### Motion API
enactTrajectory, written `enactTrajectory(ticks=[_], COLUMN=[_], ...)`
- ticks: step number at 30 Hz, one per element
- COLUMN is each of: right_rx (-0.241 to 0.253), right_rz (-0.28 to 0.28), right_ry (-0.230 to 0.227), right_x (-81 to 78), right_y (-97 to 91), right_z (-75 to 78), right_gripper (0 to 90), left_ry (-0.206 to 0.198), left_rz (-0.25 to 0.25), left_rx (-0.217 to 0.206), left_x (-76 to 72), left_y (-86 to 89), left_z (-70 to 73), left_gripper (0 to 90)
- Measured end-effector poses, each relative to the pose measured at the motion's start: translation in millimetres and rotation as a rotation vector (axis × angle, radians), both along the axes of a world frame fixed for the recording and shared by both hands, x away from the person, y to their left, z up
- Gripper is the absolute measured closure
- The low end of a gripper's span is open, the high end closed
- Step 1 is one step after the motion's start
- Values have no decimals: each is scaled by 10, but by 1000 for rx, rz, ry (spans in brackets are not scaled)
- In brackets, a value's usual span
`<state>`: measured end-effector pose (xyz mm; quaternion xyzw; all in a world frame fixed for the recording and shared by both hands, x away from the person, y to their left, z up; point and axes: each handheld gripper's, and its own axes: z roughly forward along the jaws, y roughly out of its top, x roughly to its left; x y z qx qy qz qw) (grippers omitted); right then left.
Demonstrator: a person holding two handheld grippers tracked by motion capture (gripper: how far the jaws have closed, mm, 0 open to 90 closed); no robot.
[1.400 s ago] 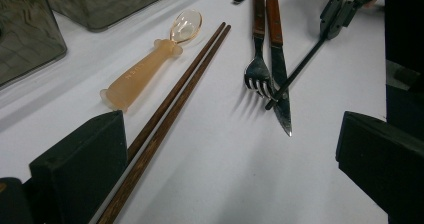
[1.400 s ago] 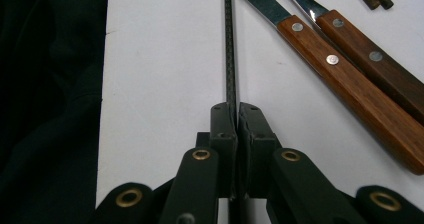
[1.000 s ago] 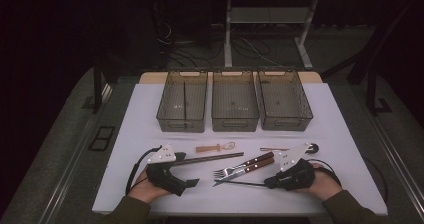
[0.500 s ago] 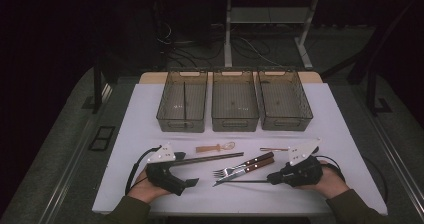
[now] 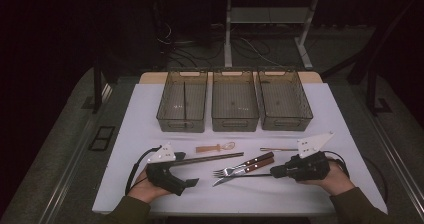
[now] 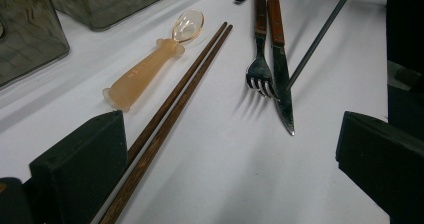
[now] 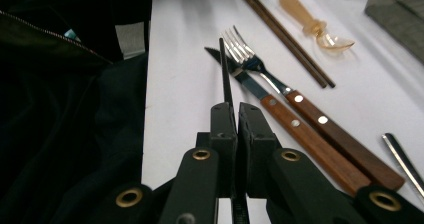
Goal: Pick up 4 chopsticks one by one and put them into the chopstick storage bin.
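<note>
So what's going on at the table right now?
A person is working with cutlery laid out in front of three empty bins. The right gripper is shut on a thin black stick, holding it over the knife and fork. The left gripper sits open beside the wooden chopsticks, holding nothing. A small translucent spoon lies past the chopsticks.

- Left gripper (image 6: 230,169): bare table (image 6: 225,184) between its fingers, but the chopsticks (image 6: 170,104) run right along one finger.
- Ahead of the right gripper (image 7: 236,119) fingertips, fork (image 7: 250,61) and knife (image 7: 250,86) crowd one side; other side's open tabletop.
</note>
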<state>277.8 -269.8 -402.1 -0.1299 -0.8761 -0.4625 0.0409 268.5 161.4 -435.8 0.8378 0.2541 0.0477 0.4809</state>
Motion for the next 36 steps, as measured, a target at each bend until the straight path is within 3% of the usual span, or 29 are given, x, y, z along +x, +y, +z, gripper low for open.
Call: enactTrajectory(ticks=[11, 36], right_rx=[45, 108], right_rz=[-65, -221], right_ry=[-10, -52], right_x=[104, 467], right_y=[-59, 89], right_z=[82, 311], right_gripper=[858, 858], left_ry=[0, -4], left_rz=[3, 1], left_rx=[2, 0], left_x=[2, 4], left_y=[-1, -3], left_z=[-2, 0], left_gripper=[0, 0])
